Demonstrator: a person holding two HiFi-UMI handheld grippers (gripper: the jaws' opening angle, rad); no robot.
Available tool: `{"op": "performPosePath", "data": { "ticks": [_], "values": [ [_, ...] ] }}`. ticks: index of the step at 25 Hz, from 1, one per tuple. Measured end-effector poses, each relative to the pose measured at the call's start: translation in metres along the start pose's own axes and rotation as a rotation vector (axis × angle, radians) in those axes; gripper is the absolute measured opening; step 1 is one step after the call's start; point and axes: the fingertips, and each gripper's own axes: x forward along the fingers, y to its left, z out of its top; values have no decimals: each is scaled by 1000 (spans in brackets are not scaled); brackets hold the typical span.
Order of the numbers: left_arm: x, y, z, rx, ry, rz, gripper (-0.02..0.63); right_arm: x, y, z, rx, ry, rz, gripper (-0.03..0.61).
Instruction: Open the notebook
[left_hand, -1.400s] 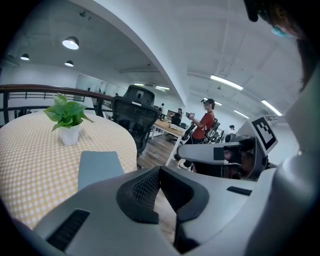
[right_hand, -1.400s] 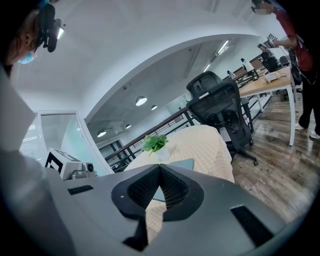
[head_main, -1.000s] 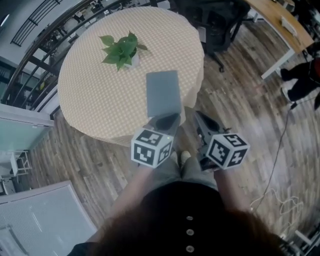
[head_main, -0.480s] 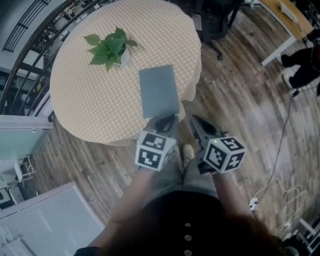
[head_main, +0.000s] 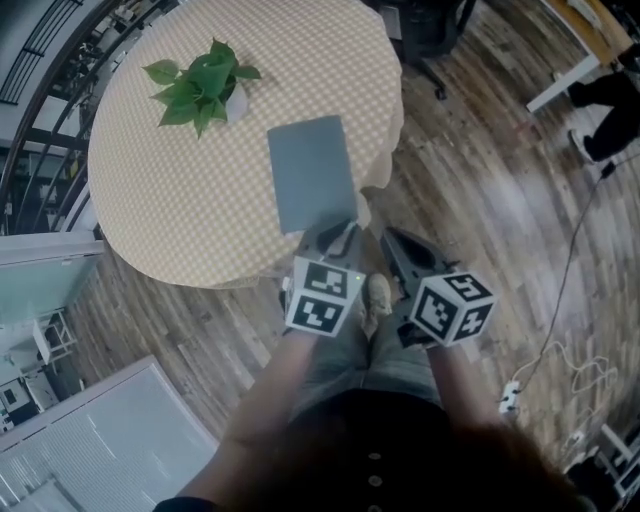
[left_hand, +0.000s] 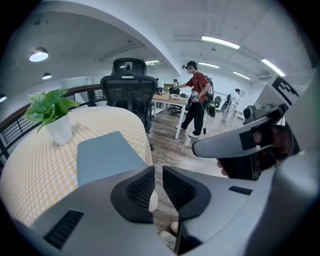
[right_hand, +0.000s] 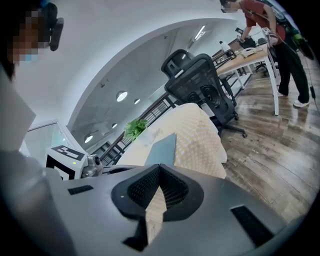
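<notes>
Notebook (head_main: 312, 172) on table (head_main: 180, 200), plant (head_main: 198, 82) beyond, left gripper (head_main: 338, 232) jaws just opening, empty, right gripper (head_main: 392, 240) closed

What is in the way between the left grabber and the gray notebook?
Nothing visible. The closed notebook lies just ahead of the left gripper, whose jaws have just been opening with nothing between them. The plant stands beyond the notebook.

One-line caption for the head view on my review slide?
Closed grey notebook on a round checked table with a potted plant; left tongs, empty and just opening, near its front edge.
</notes>
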Motion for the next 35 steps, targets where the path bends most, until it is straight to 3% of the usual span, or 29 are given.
{"op": "performPosePath", "data": {
  "ticks": [7,18,30,35],
  "values": [
    [18,12,-4,117,52,67,141,6,-9,-11,37,16,1,11],
    [41,14,-9,445,147,192,164,9,-16,-27,83,47,17,11],
    [49,17,-11,472,182,203,153,9,-26,-22,103,36,11,11],
    [50,14,-12,466,178,196,118,10,-25,-19,106,27,18,11]
  ]
}}
